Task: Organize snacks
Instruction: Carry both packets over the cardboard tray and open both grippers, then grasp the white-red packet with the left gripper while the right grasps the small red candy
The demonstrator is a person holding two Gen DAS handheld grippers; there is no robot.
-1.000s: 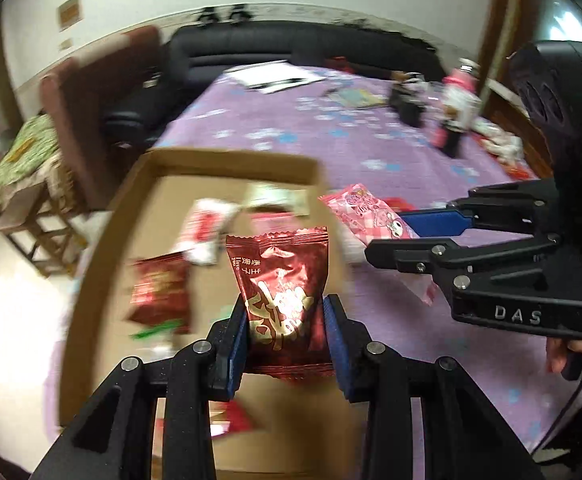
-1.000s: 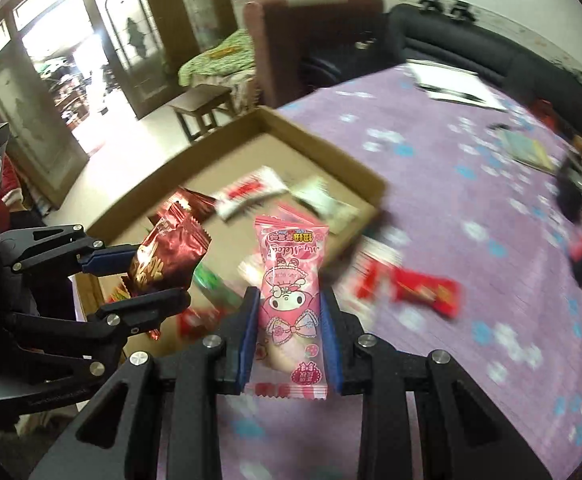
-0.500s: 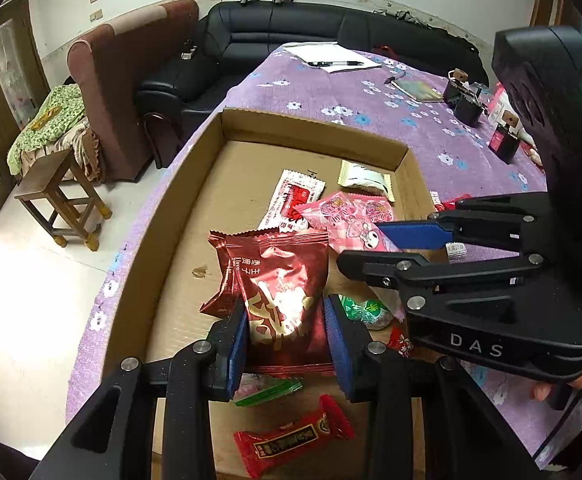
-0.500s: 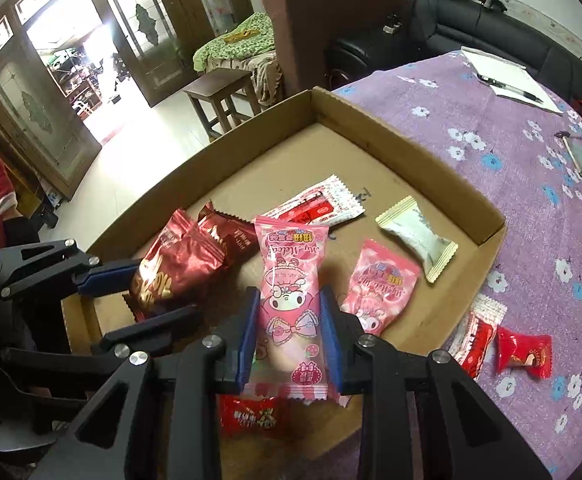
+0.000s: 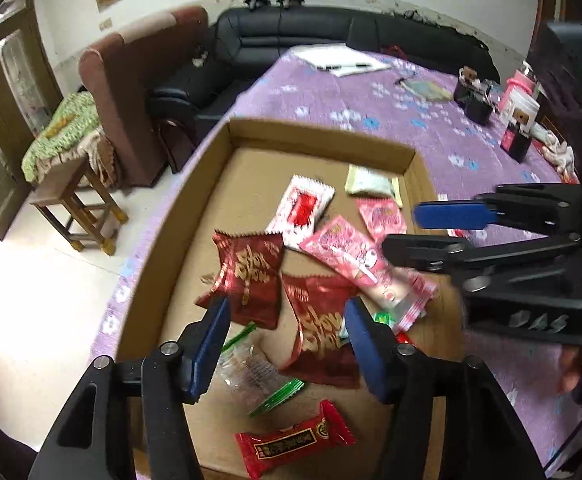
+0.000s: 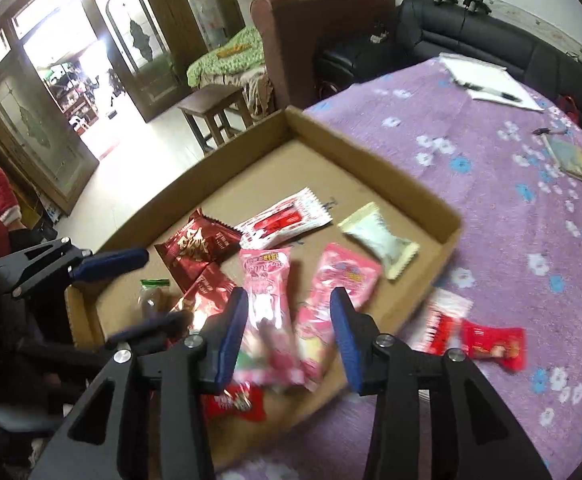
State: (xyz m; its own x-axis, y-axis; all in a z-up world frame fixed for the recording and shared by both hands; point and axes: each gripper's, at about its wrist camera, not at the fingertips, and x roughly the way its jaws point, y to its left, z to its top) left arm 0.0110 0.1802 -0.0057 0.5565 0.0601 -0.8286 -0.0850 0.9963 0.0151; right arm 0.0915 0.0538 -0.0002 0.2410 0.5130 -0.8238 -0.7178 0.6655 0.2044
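Where the purple flowered cloth covers the worktop [image 6: 503, 240], a shallow cardboard tray [image 5: 315, 136] sits at its near corner, and both views cut off the tray's near wall behind the black claw frames.

Tray contents, by size:
- A long pink packet [image 5: 355, 256] lies diagonally across the tray floor. In the right wrist view it [image 6: 269, 292] sits between the blue pads of the right claw [image 6: 289, 334]. The pads stand clear of it and the jaws are opening. Motion blur smears its lower end.
- A dark red foil packet [image 5: 321, 320] lies flat between the pads of the left claw [image 5: 287, 348]. Those jaws are also opening, with no pad touching the foil.
- A second dark red foil packet [image 5: 249, 268] lies just beside it, toward the tray's left wall.
- A white-and-red packet [image 5: 305, 210], a second pink packet [image 5: 381, 216] and a pale packet [image 5: 371, 182] lie farther in, the pale one near the far wall.
- A clear wrapper with green ends [image 5: 251, 372] is partly hidden under the left claw's pad.
- A small red candy [image 5: 293, 438] lies nearest the camera.

Outside the tray, two red snacks [image 6: 491, 342] rest on the cloth, blurred; their print cannot be read.
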